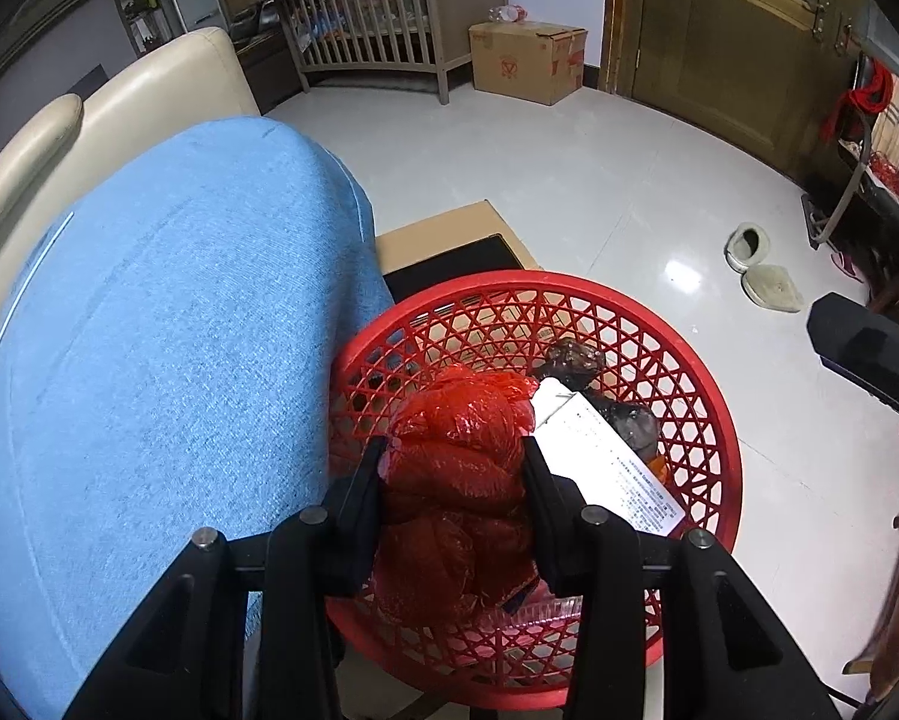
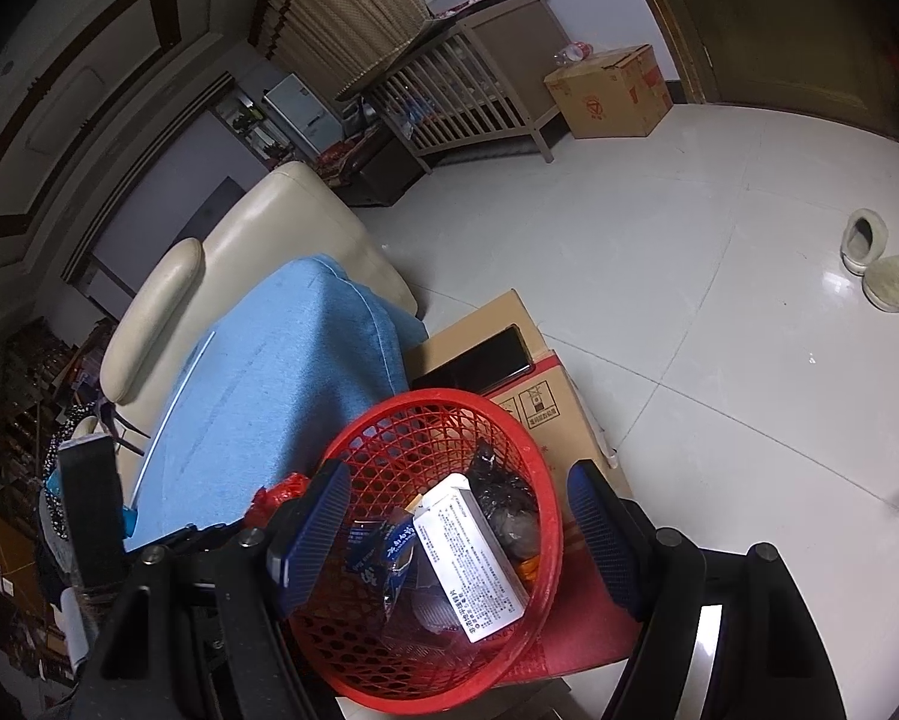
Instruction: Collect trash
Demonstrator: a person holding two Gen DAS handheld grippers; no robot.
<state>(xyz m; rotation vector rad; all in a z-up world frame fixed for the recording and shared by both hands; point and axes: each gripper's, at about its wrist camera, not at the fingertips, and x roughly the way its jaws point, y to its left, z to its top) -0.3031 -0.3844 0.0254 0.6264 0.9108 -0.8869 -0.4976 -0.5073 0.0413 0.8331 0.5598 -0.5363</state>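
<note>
left gripper (image 1: 452,450) was clamped on the red plastic bag (image 1: 455,468) above the red basket (image 1: 713,414); right gripper (image 2: 458,534) stood apart, empty. risk: released off-centre, the bag could catch the 9 o'clock rim and spill onto the blue cushion (image 1: 167,360).

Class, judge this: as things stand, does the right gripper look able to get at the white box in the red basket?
Probably yes: the right gripper is open above the red basket, and the white box lies uncovered on top.
</note>
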